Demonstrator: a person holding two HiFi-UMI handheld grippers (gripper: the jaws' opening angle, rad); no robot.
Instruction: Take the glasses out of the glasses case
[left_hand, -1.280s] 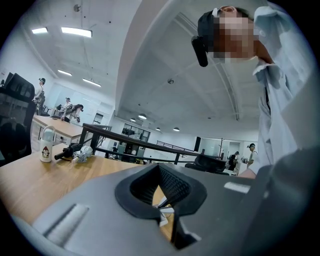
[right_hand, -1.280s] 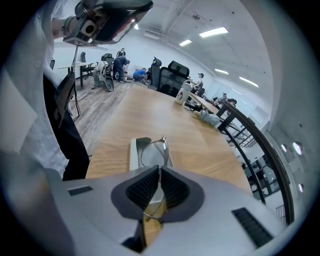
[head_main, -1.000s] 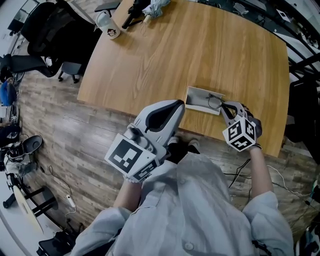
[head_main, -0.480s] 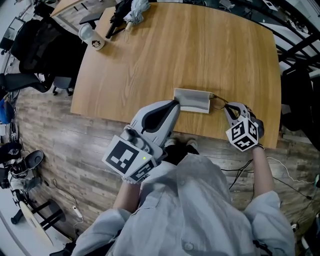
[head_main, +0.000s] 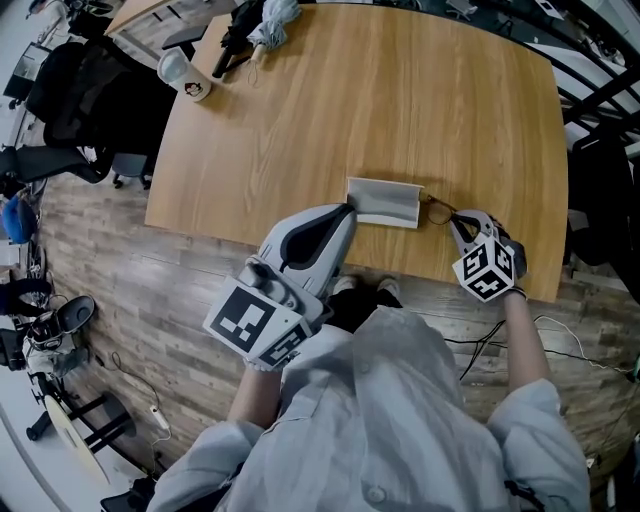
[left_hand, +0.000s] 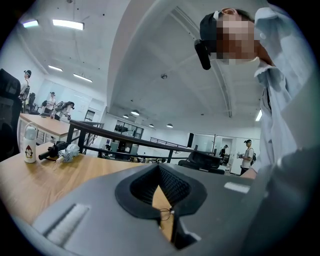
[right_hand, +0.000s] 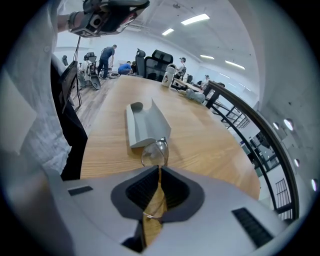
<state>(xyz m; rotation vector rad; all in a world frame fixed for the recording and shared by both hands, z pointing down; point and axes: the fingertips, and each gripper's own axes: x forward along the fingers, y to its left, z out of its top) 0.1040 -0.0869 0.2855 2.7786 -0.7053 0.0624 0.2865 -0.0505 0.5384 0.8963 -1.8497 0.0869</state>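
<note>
**Glasses basically out, go easy on that skinny arm**

The right gripper (right_hand: 158, 172) is pinched together on 1 thin temple arm of the glasses (right_hand: 152, 152). They sit just off the open end of the grey glasses case (right_hand: 146, 122), low over the bench (head_main: 400, 100). The left gripper (head_main: 346, 209) has its jaws closed with nothing between them, tip butted against the case's other end.

My take: draw straight away along the bench, slowly, with the left pinning the case so it doesn't slide. The wire frame looks bendy, so no twisting.

I can't tell if the far lens is fully clear of the case, or if the near lens touches the wood. The other arm is too thin to make out.
</note>
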